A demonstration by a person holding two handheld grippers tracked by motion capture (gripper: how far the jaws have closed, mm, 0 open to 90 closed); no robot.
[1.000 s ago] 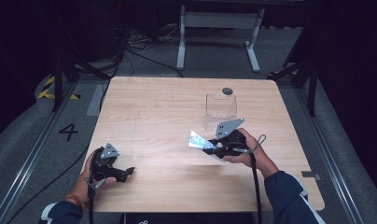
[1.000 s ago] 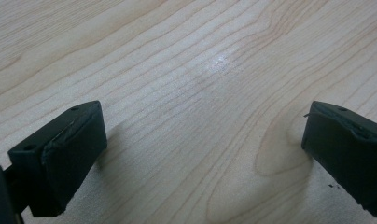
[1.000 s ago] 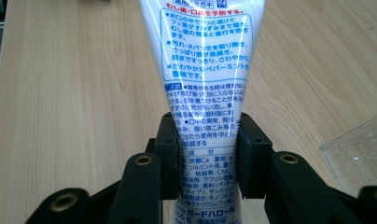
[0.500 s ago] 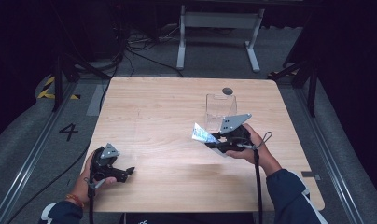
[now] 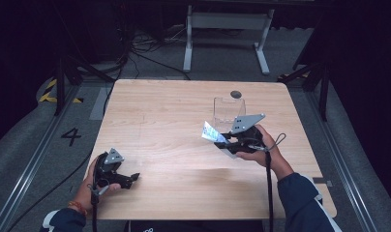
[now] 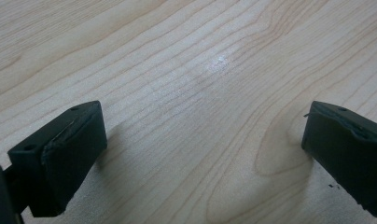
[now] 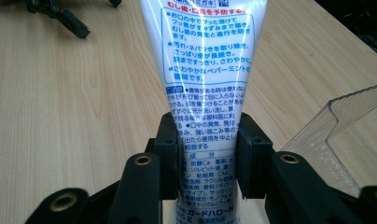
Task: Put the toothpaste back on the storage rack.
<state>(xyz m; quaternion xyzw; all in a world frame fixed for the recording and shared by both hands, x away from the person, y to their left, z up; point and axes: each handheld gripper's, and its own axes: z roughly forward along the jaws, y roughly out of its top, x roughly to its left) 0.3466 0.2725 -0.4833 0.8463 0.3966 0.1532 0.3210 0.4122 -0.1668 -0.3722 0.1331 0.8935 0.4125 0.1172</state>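
Observation:
My right gripper [image 5: 222, 140] is shut on a white toothpaste tube [image 5: 210, 132] with blue print, held above the right half of the wooden table [image 5: 174, 106]. In the right gripper view both pads press the tube [image 7: 207, 56] near its lower end, and it sticks out ahead of the jaws. A clear plastic box [image 5: 227, 108] stands just behind this gripper, and its corner [image 7: 336, 135] shows at the right. My left gripper [image 5: 130, 180] rests at the table's near left. Its jaws stand wide apart over bare wood [image 6: 205, 93] with nothing between them.
A small dark disc [image 5: 236, 94] lies on the table behind the clear box. A metal stand [image 5: 225, 21] and cables lie on the floor past the far edge. The other gripper [image 7: 60, 14] shows far off in the right gripper view.
My right gripper has carried the tube a little farther back and to the right, nearer the clear box. The left gripper has stayed put.

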